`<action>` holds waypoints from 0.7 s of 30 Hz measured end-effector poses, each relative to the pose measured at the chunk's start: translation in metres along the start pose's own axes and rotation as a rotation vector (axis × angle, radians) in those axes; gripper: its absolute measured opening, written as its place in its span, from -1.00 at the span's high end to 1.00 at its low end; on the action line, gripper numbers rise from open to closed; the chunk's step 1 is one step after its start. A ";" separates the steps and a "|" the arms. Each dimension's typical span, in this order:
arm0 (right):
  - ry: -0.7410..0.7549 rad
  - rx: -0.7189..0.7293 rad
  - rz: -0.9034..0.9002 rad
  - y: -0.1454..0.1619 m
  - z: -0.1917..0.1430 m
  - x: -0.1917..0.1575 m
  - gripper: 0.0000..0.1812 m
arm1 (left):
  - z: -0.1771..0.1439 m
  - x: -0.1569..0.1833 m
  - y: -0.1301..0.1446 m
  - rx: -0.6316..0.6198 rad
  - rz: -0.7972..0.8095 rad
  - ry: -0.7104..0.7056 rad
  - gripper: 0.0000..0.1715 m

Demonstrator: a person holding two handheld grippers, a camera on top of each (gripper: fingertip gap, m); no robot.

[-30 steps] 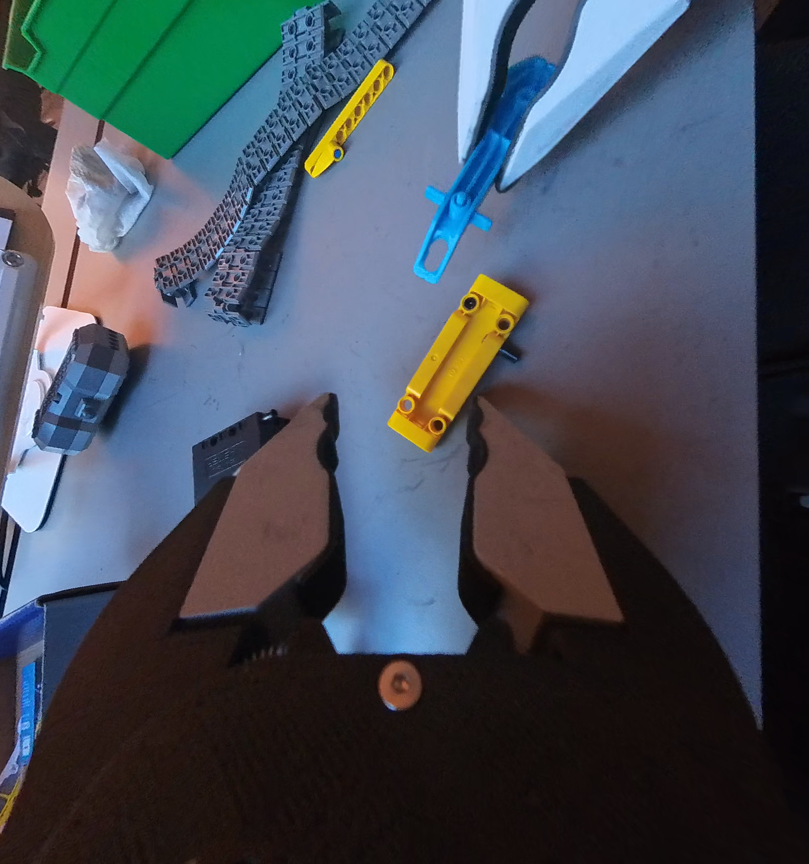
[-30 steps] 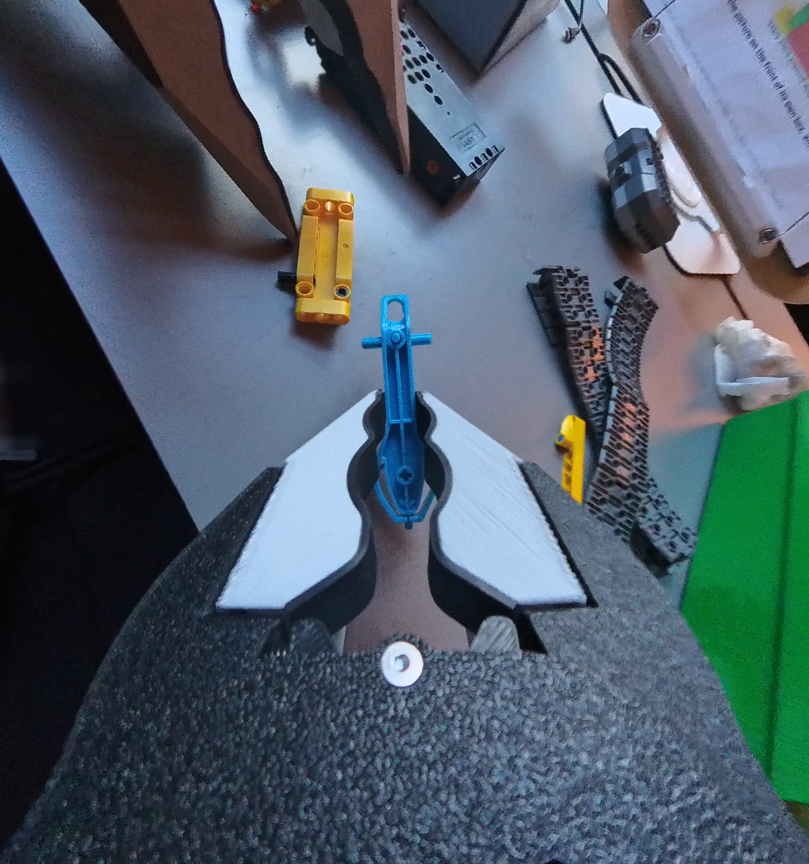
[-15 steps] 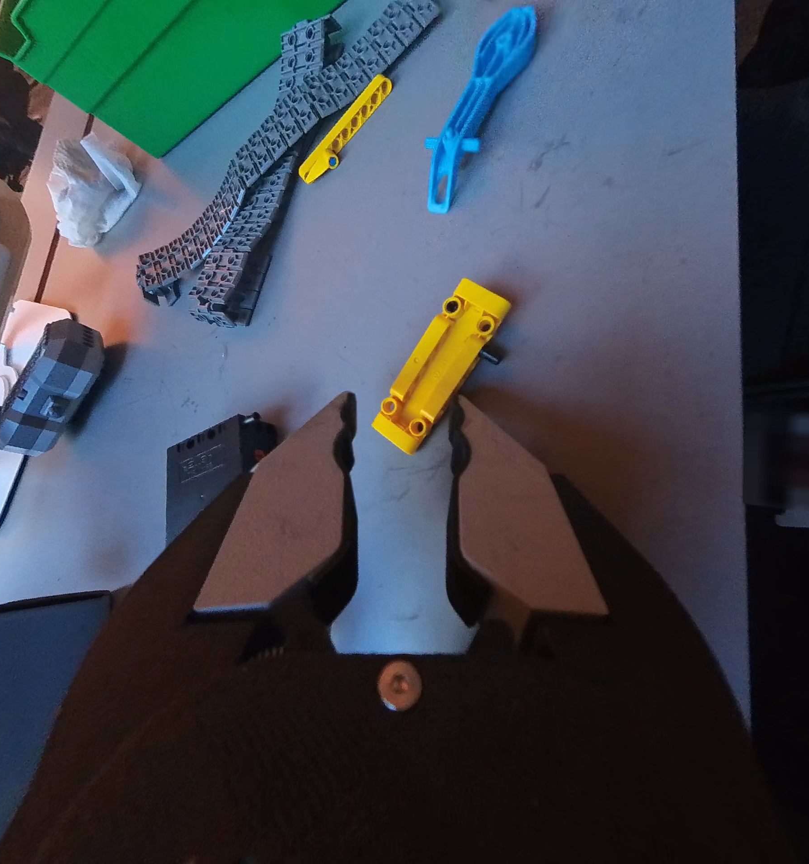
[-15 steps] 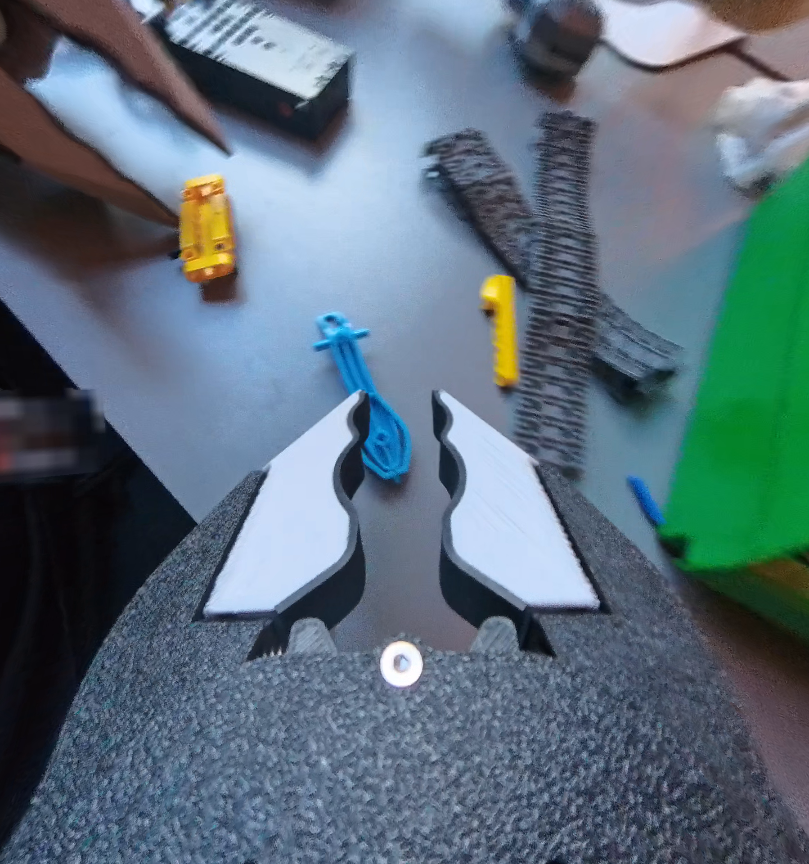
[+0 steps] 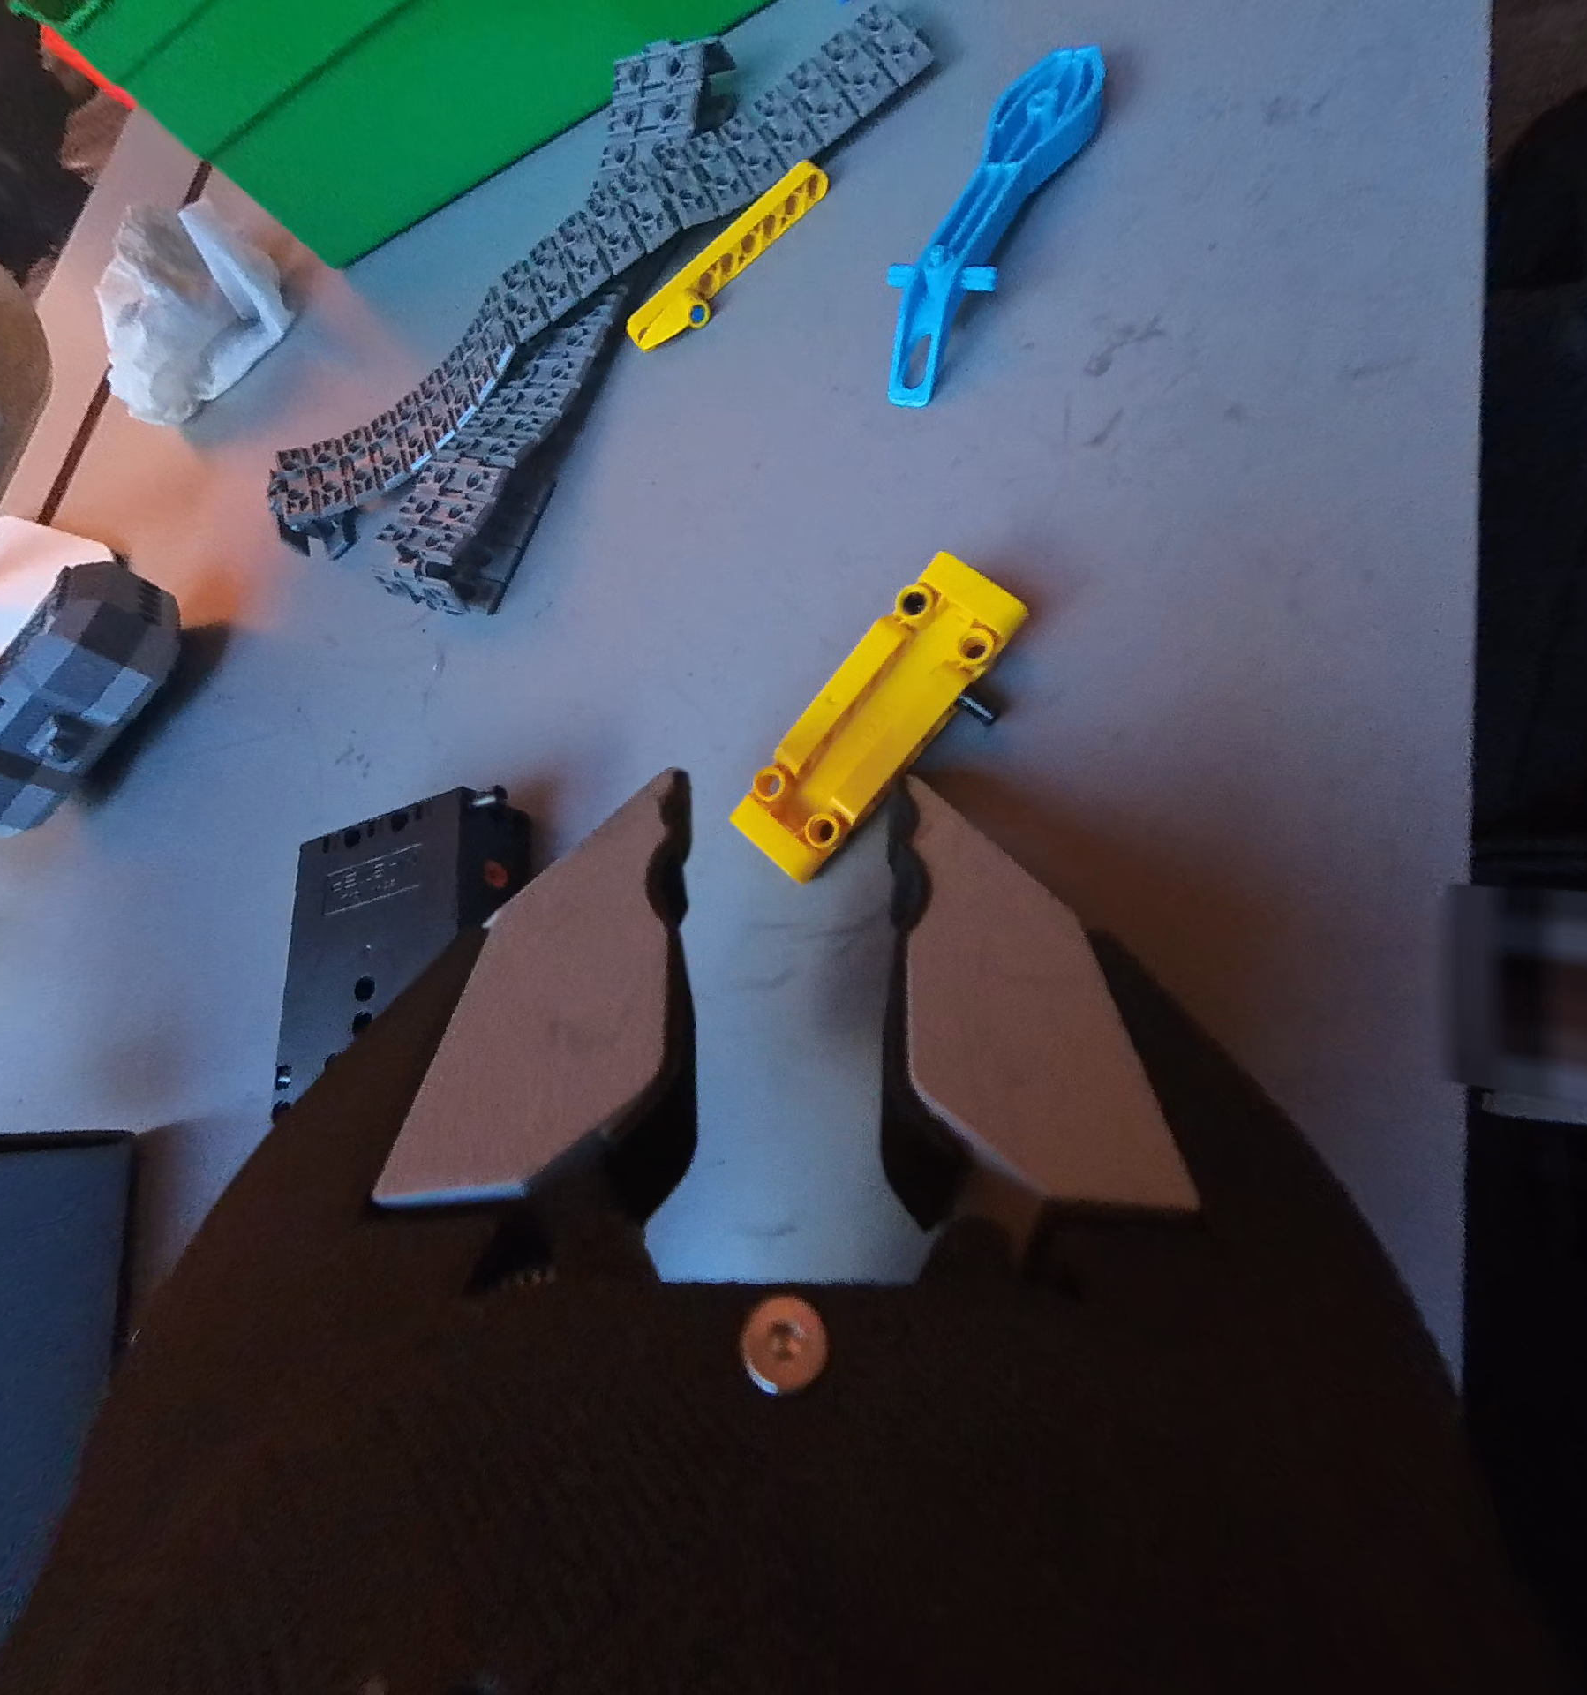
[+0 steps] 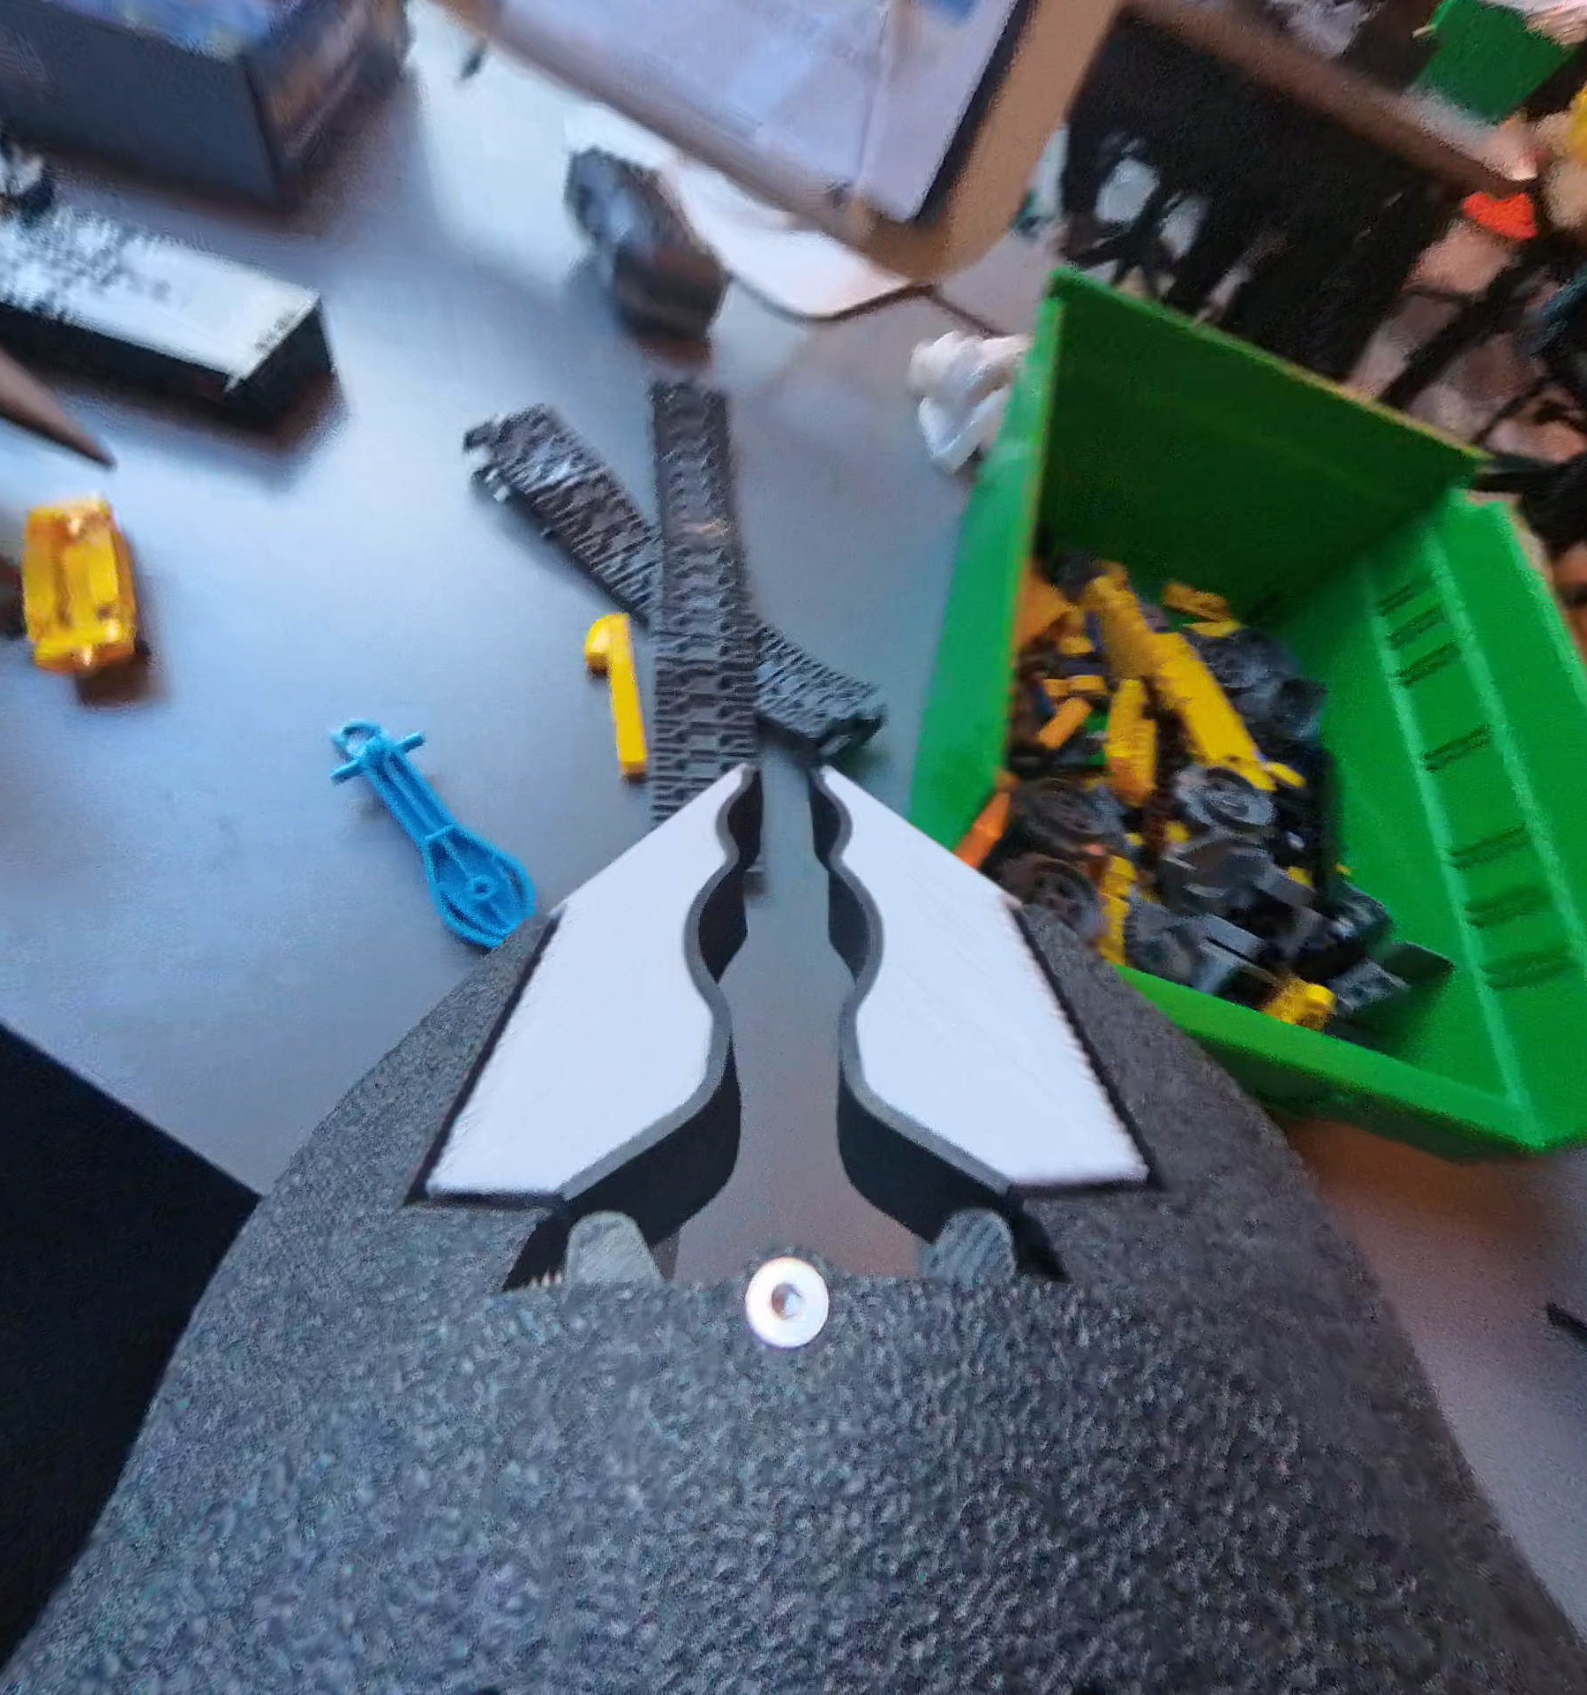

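My left gripper (image 5: 790, 789) is open and empty, its brown fingers low over the grey table. A yellow block piece (image 5: 881, 715) lies just ahead of its tips, its near end between them. My right gripper (image 6: 782, 780) is open and empty, raised above the table, with a small gap between its white fingers. A blue plastic tool piece (image 6: 432, 839) lies on the table to its left, apart from it; it also shows in the left wrist view (image 5: 982, 220). The yellow block (image 6: 79, 587) shows far left in the right wrist view.
A green bin (image 6: 1322, 734) with several black and yellow parts stands right of my right gripper. Grey track strips (image 5: 588, 275), a thin yellow beam (image 5: 735, 252), a black box (image 5: 386, 917), a grey blocky part (image 5: 56, 697) and crumpled white paper (image 5: 185, 312) lie on the table (image 5: 1230, 550). The left gripper's tips are roughly 25 cm from the right gripper's.
My right gripper let go of the blue tool piece, lifted and swung right toward the green bin. My left gripper narrowed a little and stayed by the yellow block.
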State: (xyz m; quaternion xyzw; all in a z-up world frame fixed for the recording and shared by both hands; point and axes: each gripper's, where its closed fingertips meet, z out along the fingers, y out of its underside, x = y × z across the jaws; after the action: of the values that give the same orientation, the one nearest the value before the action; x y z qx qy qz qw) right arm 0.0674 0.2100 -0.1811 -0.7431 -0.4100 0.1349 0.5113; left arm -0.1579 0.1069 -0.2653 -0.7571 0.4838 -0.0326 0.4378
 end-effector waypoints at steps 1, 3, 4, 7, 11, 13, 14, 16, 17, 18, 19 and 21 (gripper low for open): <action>0.035 0.019 0.044 0.000 -0.008 0.016 0.88 | 0.000 -0.002 0.000 -0.001 -0.012 -0.002 0.48; 0.113 0.023 0.134 0.011 -0.022 0.053 0.86 | 0.001 -0.007 0.001 -0.008 -0.028 -0.033 0.44; 0.139 0.017 0.172 0.018 -0.027 0.069 0.85 | 0.001 -0.010 0.002 -0.013 -0.031 -0.054 0.43; 0.149 0.005 0.246 0.031 -0.029 0.099 0.82 | 0.002 -0.015 0.004 -0.028 -0.032 -0.096 0.49; 0.132 -0.057 0.281 0.040 -0.012 0.125 0.80 | 0.004 -0.021 0.008 -0.051 -0.034 -0.135 0.61; 0.095 -0.056 0.279 0.037 -0.002 0.131 0.80 | 0.003 -0.023 0.007 -0.046 -0.041 -0.147 0.69; 0.074 -0.062 0.273 0.036 0.003 0.132 0.84 | 0.003 -0.023 0.007 -0.040 -0.046 -0.142 0.76; 0.042 -0.088 0.257 0.035 0.016 0.134 0.85 | 0.004 -0.021 0.007 -0.040 -0.062 -0.104 0.84; 0.021 -0.098 0.245 0.034 0.023 0.135 0.85 | 0.005 -0.020 0.008 -0.045 -0.075 -0.087 0.84; 0.000 -0.108 0.230 0.031 0.031 0.135 0.86 | 0.006 -0.020 0.009 -0.050 -0.092 -0.075 0.84; -0.020 -0.122 0.209 0.028 0.040 0.135 0.87 | 0.006 -0.021 0.010 -0.057 -0.108 -0.066 0.84; -0.049 -0.164 0.156 0.022 0.058 0.137 0.89 | 0.008 -0.021 0.013 -0.074 -0.140 -0.043 0.85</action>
State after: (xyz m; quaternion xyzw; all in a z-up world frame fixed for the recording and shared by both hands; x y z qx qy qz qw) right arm 0.1278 0.3467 -0.1958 -0.8086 -0.3729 0.1585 0.4267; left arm -0.1741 0.1264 -0.2715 -0.8052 0.4211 -0.0289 0.4166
